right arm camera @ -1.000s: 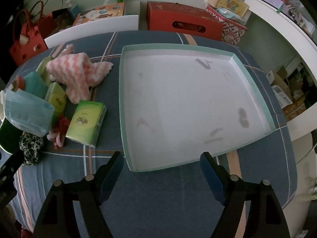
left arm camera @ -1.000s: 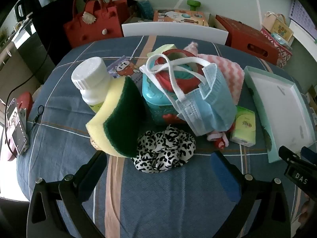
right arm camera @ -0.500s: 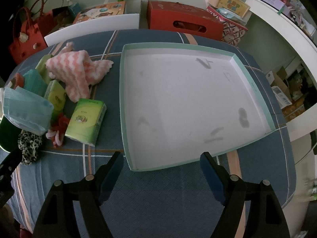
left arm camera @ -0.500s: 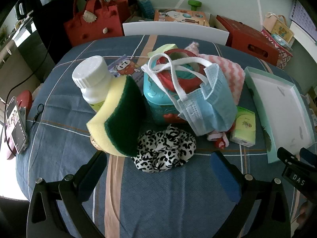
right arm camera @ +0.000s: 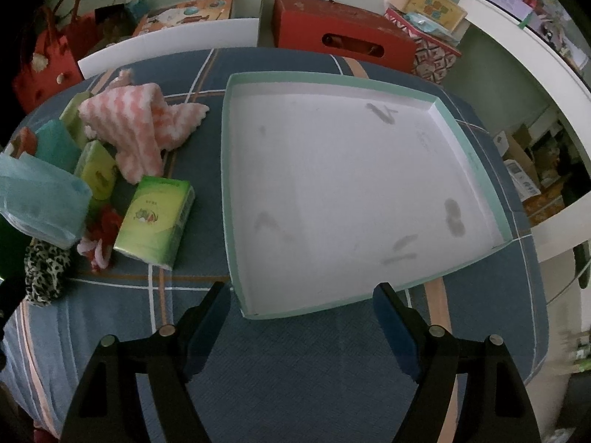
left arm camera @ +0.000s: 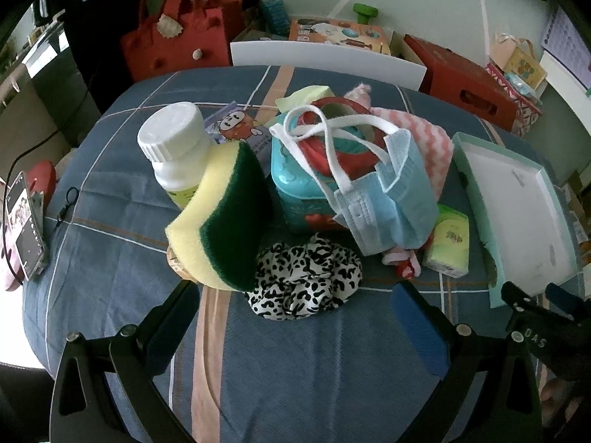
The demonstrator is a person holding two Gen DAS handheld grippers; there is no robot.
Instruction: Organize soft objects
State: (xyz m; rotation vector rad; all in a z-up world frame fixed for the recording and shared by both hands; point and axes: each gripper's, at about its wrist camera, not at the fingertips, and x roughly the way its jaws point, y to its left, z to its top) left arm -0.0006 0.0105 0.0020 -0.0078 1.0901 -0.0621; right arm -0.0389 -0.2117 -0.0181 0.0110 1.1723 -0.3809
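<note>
Black claw arms, blue pads, seemingly foam.

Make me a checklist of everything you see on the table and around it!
Surface: blue plaid tablecloth.
Job's things: sponge leaning on white bottle; face mask draped over teal tin; spotted scrunchie; pink cloth; tray holds nothing.
Clutter: tissue pack, phone.
Grippers: left gripper and right gripper open, holding nothing.
Cables: black cord beside the phone.
Surroundings: red bag, red box.
</note>
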